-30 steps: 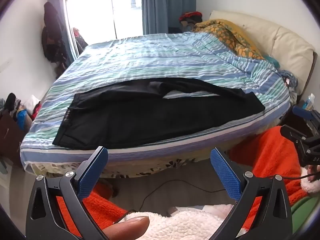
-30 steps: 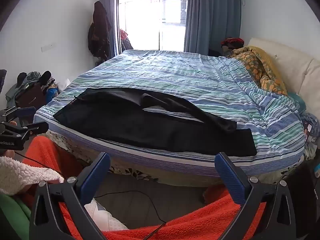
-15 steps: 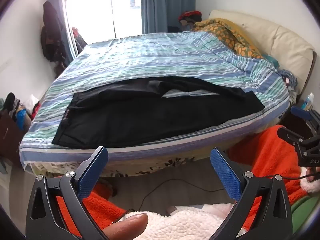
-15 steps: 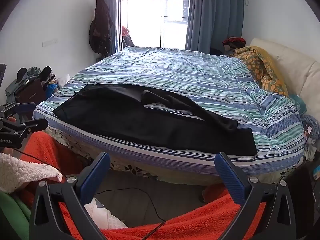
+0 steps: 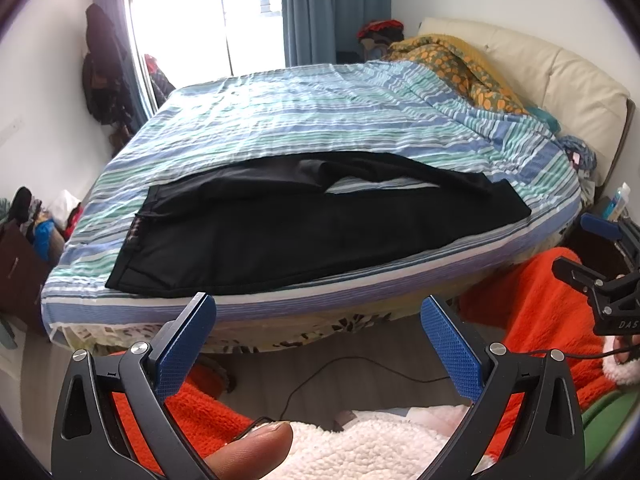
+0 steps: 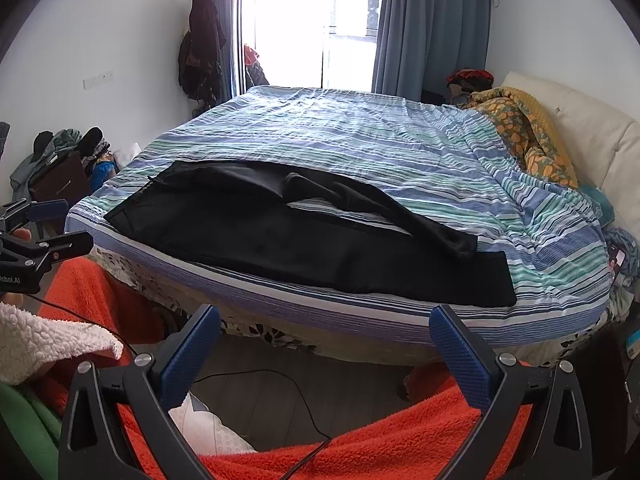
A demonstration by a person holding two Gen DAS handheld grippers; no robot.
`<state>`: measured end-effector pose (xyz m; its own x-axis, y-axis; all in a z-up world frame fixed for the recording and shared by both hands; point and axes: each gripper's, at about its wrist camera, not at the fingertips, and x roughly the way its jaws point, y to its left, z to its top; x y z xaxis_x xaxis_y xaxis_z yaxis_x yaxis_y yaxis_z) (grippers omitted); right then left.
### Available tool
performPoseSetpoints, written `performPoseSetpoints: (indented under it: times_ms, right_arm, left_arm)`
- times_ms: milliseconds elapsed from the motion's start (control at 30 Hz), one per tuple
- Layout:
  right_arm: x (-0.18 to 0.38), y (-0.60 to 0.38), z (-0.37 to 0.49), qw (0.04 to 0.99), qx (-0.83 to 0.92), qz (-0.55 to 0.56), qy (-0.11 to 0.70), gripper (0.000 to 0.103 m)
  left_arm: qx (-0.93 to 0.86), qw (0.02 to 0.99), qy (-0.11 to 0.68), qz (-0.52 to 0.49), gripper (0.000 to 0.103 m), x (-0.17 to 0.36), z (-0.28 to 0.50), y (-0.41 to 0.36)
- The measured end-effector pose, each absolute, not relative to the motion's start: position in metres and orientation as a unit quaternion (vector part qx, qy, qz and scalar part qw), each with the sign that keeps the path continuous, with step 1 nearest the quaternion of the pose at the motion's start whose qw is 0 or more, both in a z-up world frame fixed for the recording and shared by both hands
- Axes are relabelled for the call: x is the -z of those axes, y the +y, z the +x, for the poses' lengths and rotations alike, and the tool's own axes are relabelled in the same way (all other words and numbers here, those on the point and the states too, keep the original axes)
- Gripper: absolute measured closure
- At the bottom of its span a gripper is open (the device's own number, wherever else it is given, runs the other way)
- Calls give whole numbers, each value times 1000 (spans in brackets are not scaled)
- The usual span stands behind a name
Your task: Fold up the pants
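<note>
Black pants lie spread along the near edge of a bed with a striped blue and green cover. The waistband is at the left, the leg ends at the right. The upper leg is rumpled and angled across the lower one, showing a strip of cover between them. My left gripper is open and empty, held short of the bed edge. My right gripper is likewise open and empty, below the bed edge. Each gripper shows at the side of the other's view.
A yellow-orange patterned quilt is bunched against the cream headboard at the right. Clothes and bags pile by the left wall. A black cable runs on the floor. Orange fleece covers the person's legs below the grippers.
Both grippers have drifted slightly toward the bed, with the pants sitting a little lower in the views. The pants have not moved, and both grippers stay open.
</note>
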<state>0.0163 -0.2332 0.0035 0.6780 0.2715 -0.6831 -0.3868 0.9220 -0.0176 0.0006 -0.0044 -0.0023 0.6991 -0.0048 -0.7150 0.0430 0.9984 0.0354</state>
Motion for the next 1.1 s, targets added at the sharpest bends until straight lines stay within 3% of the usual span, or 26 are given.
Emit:
performPoseSetpoints:
  times_ms: [1100]
  right_arm:
    - [0,-229,19,909,-181,-80,368,0]
  left_arm:
    - [12,921,387,33,1,1,2,-8]
